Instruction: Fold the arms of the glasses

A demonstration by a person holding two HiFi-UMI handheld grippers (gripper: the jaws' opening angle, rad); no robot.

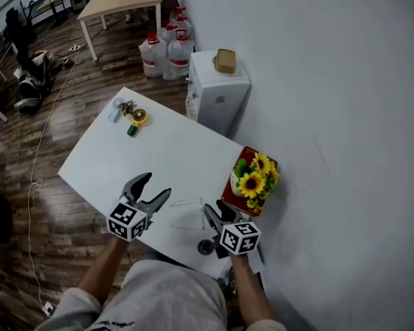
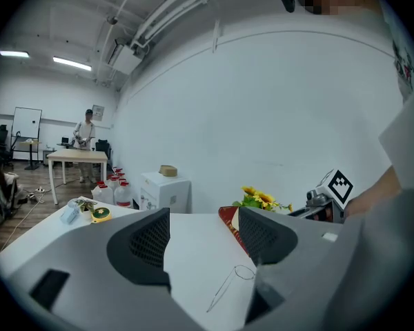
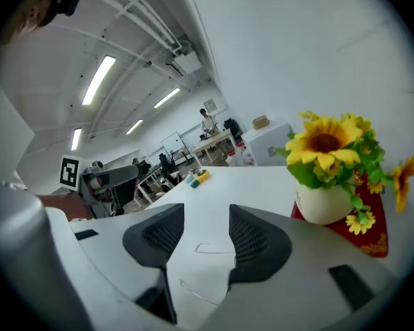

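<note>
Near: left gripper (image 1: 156, 185) and right gripper (image 1: 217, 211) both released, jaws apart, nothing pinched. Glasses (image 1: 187, 214) lie on white table (image 1: 117, 154) between the 2 grippers, by near edge, touching neither.

Judgement: steady frame with 1 gripper, nip 1 arm near its tip with the other, swing it inward about hinge. Light force, wire likely bends.

Glasses: thin wire, clear lenses, faint against smooth matte top.

Far right: sunflower pot (image 1: 257, 174), rounded, white, on red mat (image 1: 233, 193).

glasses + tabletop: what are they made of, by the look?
Table: smooth white matte top, possibly laminate or painted board; the look leaves it open. Glasses: hair-thin frame, probably metal wire; lenses clear, the white top shows through them.
</note>
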